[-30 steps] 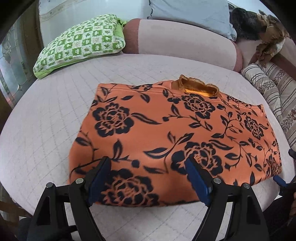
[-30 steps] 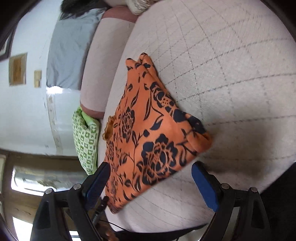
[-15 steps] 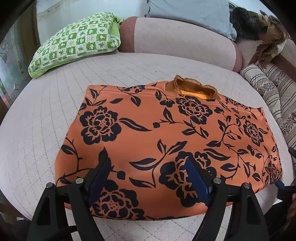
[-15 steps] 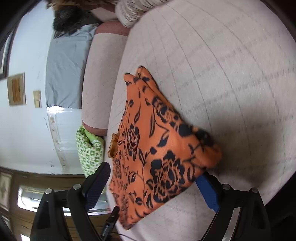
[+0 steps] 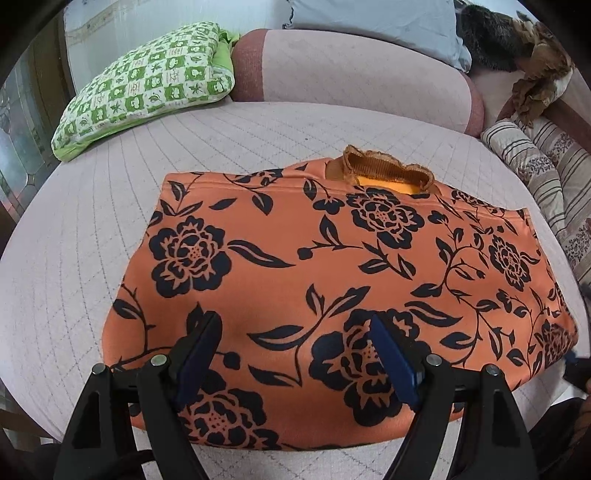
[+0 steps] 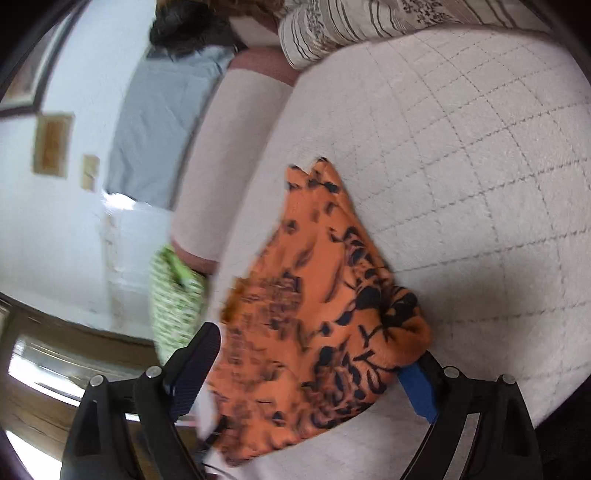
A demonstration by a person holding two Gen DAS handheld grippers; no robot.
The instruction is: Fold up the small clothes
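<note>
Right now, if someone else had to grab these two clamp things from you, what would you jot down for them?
Left gripper: open, above the near edge of the orange floral garment, gripping nothing.
Right gripper: open, the garment's right corner between its jaws, not pinched.
Garment lies flat on the quilted bed, collar at the far side.
Done: partly folded, it seems.
Left: grip the near edge, fold again.

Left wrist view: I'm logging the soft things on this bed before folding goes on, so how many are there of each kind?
Orange floral garment: 1
Green checked pillow: 1
Grey-blue pillow: 1
Pink bolster: 1
Striped quilt: 1
Brown crumpled cloth: 1
Dark furry item, cannot tell what it is: 1
Total: 7
</note>
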